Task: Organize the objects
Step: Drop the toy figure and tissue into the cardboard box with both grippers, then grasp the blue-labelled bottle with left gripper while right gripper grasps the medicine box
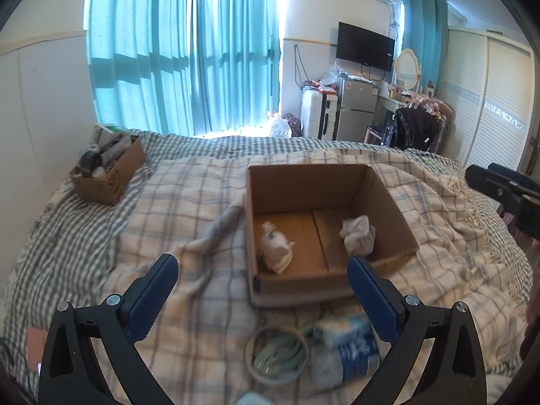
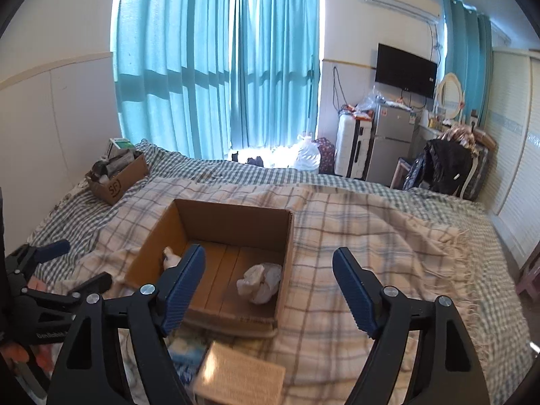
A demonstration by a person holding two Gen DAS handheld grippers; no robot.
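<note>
An open cardboard box stands on the plaid blanket in the middle of the bed. Two crumpled white bundles lie on its floor, one on the left and one on the right. My left gripper is open and empty, held above the box's near left corner. My right gripper is open and empty over the box's near right side. Near me on the blanket lie a ring with a green strap, a blue-and-white packet and a beige pad.
A smaller cardboard box full of items sits at the bed's far left corner. Beyond the bed stand teal curtains, a white suitcase, a small fridge and a chair with dark clothes.
</note>
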